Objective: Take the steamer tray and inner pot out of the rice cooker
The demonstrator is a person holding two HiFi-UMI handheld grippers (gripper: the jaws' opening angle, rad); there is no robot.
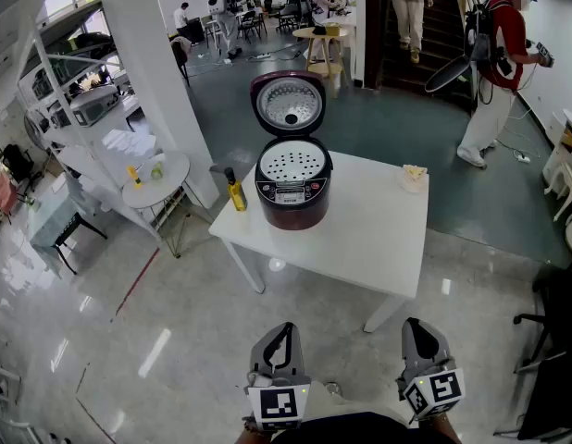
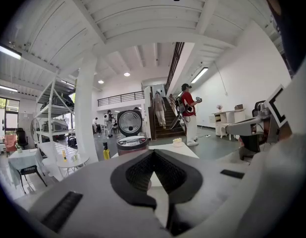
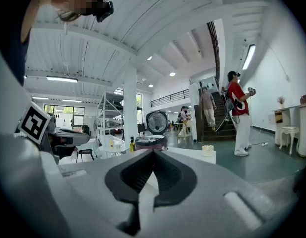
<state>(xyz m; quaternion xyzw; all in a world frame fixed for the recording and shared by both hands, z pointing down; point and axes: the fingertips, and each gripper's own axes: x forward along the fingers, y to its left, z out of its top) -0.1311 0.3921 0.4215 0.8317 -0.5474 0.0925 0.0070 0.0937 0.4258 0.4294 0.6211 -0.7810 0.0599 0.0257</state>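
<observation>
Evidently nothing is being lifted yet; the left gripper (image 1: 282,329) and the right gripper (image 1: 419,326) are both hanging with jaws pressed together on nothing, well short of the table (image 1: 379,243); the rice cooker (image 1: 292,192) is standing ahead of them, closer to the left gripper's line, with its lid (image 1: 289,103) standing open; the steamer tray (image 1: 293,163) is sitting in the cooker's mouth, and the inner pot is presumably lying hidden beneath it; both removals are waiting to be done, tray first.
</observation>
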